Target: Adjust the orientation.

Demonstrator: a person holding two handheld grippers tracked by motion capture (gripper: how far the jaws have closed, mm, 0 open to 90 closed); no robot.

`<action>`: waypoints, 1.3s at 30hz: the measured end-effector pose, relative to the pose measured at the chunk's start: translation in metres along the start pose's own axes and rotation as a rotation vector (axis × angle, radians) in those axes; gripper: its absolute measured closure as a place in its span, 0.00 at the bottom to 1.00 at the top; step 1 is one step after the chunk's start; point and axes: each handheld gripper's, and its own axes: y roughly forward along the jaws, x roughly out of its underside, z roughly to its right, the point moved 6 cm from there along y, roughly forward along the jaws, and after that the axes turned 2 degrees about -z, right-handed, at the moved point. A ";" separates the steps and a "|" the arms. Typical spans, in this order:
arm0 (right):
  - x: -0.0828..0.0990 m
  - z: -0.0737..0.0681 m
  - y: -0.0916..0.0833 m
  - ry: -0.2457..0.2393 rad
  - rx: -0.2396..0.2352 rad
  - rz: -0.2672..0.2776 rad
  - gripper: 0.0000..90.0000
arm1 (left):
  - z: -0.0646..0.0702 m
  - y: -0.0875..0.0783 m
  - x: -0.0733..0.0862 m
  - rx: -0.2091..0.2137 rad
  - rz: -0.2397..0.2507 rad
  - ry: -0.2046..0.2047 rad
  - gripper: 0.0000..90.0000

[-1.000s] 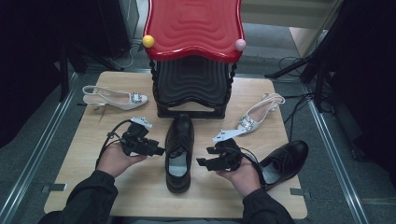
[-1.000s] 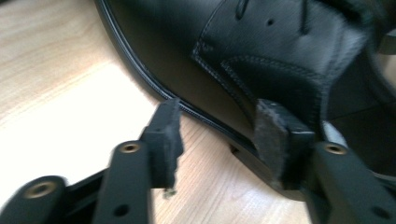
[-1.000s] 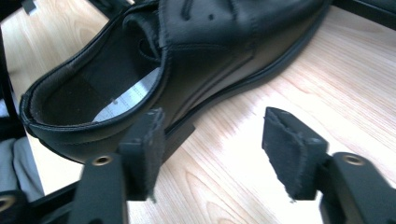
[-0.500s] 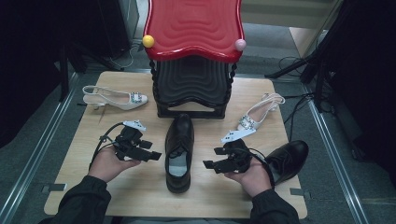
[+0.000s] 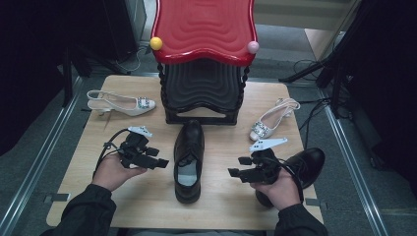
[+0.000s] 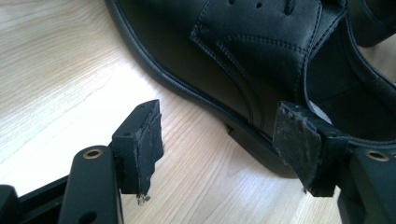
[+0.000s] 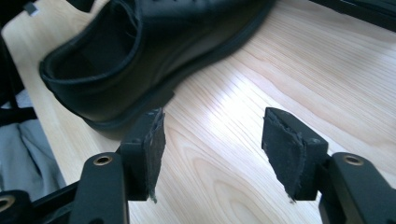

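The black lace-up shoe (image 5: 188, 160) lies in the middle of the tabletop (image 5: 147, 196), toe pointing away from the person, and it is the landmark for everything here. Just left of it, the left claw (image 5: 160, 162) has been opening and now its jaws are spread wide with nothing between them; in the left gripper view one pad (image 6: 299, 144) is close by the shoe's heel (image 6: 257, 144) and the other sits over bare wood. Right of the shoe, the right claw (image 5: 235, 172) has pulled away from where it was a second ago. Its jaws are spread too, though they have just closed a little, and only wood lies between them. So both claws have let the shoe go, and it rests by itself. I think this shoe is now placed. Its partner, a second black shoe (image 5: 305, 167), sits farther right by the right hand. Beyond the shoe stands a red and black shoe rack (image 5: 204, 59), with a white heeled shoe (image 5: 120, 102) to its left and another white heeled shoe (image 5: 273, 118) to its right.
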 end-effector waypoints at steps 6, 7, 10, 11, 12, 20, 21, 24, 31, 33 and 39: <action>0.009 0.013 -0.017 0.044 0.040 0.013 0.52 | -0.004 0.004 -0.003 0.009 -0.008 0.011 0.36; 0.011 0.015 -0.019 0.051 0.046 0.019 0.54 | -0.004 0.004 -0.003 0.009 -0.008 0.011 0.37; 0.017 0.022 -0.028 0.066 0.059 0.017 0.60 | -0.005 0.002 -0.006 0.008 0.007 0.008 0.37; 0.017 0.022 -0.028 0.066 0.059 0.017 0.60 | -0.005 0.002 -0.006 0.008 0.007 0.008 0.37; 0.022 0.025 -0.032 0.077 0.074 0.013 0.64 | -0.005 0.001 -0.007 0.005 0.008 0.008 0.37; 0.038 0.028 -0.043 0.084 0.087 -0.008 0.83 | -0.002 0.003 -0.014 0.003 0.014 0.019 0.37; 0.039 0.028 -0.045 0.086 0.092 -0.009 0.84 | -0.003 0.003 -0.015 0.007 0.012 0.015 0.36; 0.046 0.030 -0.052 0.086 0.128 -0.015 0.95 | -0.004 0.005 -0.018 0.011 0.018 0.007 0.37; 0.056 0.036 -0.069 0.132 0.162 0.034 1.00 | -0.005 0.009 -0.025 0.020 0.018 0.008 0.37; 0.060 0.038 -0.073 0.149 0.163 0.035 1.00 | -0.005 0.011 -0.026 0.014 0.013 0.012 0.37; 0.077 0.042 -0.077 0.181 0.180 -0.014 1.00 | -0.006 0.015 -0.031 0.014 0.014 0.010 0.37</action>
